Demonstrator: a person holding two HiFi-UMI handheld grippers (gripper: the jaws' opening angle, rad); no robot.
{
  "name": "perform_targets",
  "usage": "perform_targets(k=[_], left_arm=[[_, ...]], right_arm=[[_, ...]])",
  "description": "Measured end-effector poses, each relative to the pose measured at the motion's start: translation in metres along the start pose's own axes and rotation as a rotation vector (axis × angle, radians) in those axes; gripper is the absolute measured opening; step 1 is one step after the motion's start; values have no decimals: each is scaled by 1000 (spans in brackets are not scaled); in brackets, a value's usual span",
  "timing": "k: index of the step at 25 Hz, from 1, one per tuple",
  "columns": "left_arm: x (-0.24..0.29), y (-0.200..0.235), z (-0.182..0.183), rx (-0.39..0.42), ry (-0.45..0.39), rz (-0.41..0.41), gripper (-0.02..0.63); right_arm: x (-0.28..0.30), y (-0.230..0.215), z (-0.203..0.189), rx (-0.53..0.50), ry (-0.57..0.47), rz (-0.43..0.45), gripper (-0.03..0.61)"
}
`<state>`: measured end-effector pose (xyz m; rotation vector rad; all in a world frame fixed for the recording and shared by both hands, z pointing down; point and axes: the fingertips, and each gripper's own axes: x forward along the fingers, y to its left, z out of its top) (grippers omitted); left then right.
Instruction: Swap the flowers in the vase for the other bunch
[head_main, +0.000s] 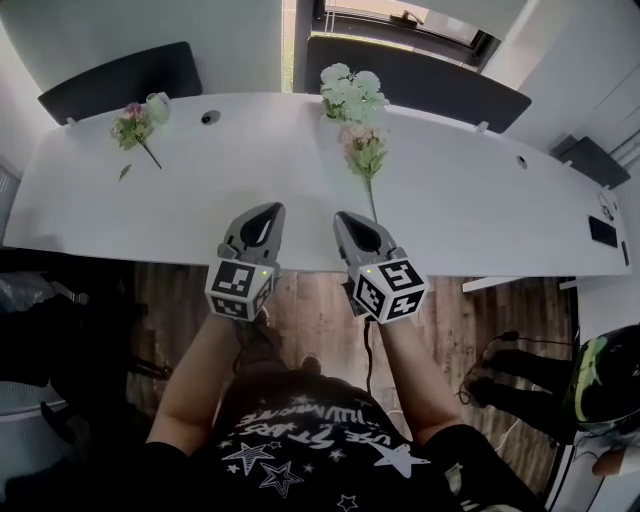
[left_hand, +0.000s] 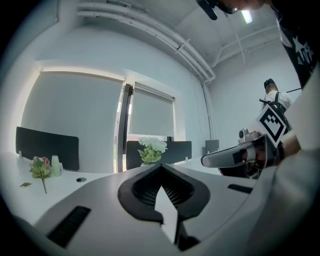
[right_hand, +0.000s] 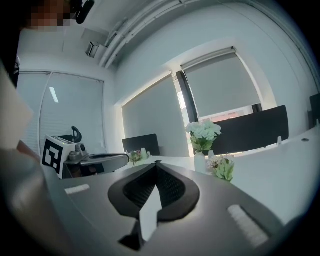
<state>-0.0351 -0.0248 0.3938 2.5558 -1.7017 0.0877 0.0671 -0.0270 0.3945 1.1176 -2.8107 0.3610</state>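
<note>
**A:** How were the two grippers held?

**B:** They were side by side over the near edge of the white table (head_main: 200, 200), not touching each other. The left gripper (head_main: 270, 210) had its jaws pressed together with nothing between them. The right gripper (head_main: 345, 218) was the same, pads meeting and empty.

**A:** And the flowers?

**B:** The white flowers (head_main: 350, 88) stood upright in a small white vase (right_hand: 200, 162) at the table's far edge, ahead of the right gripper. A pink-and-green bunch (head_main: 363, 150) lay flat just in front of the vase, with its stem running back toward that gripper. Neither gripper touched it.

**A:** Anything else on the table?

**B:** A smaller pink bunch (head_main: 132, 125) lay far to the left beside a small pale container (head_main: 158, 107) that I could not identify. A loose leaf (head_main: 124, 172) lay near its stem.
</note>
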Motion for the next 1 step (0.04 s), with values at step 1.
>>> perform_targets(k=[1], left_arm=[[-5, -6, -1, -2, 0, 5, 8]], right_arm=[[-8, 2, -3, 2, 4, 4, 2]])
